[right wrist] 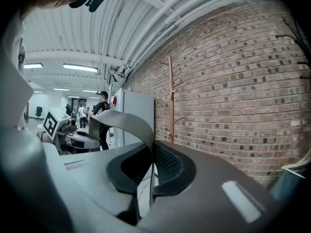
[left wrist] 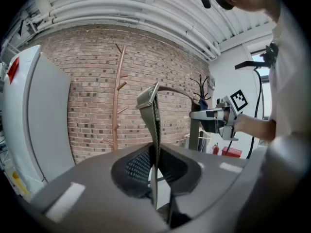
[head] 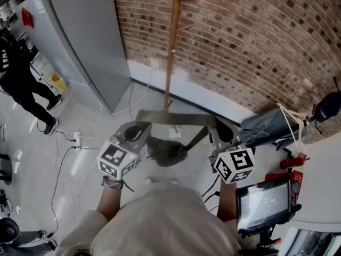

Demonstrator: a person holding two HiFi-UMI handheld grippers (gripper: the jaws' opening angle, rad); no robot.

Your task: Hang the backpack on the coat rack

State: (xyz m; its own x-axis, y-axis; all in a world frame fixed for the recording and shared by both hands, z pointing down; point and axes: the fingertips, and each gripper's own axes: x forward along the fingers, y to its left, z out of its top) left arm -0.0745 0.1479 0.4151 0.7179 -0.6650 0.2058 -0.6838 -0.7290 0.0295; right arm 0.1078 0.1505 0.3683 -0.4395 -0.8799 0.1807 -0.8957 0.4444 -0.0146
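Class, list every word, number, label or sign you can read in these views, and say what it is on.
None can be read.
Red label on the grey cabinet: too small to read.
Screen at the lower right: blurred.
Marker cubes: square patterns only, no letters.

I wear a pale beige short-sleeved shirt (head: 160,225) and a dark wristband (head: 112,183). My left gripper (left wrist: 155,163) and right gripper (right wrist: 151,165) are grey, with black mesh-textured pads (left wrist: 138,167) and white cubes (head: 117,159) bearing black square markers.
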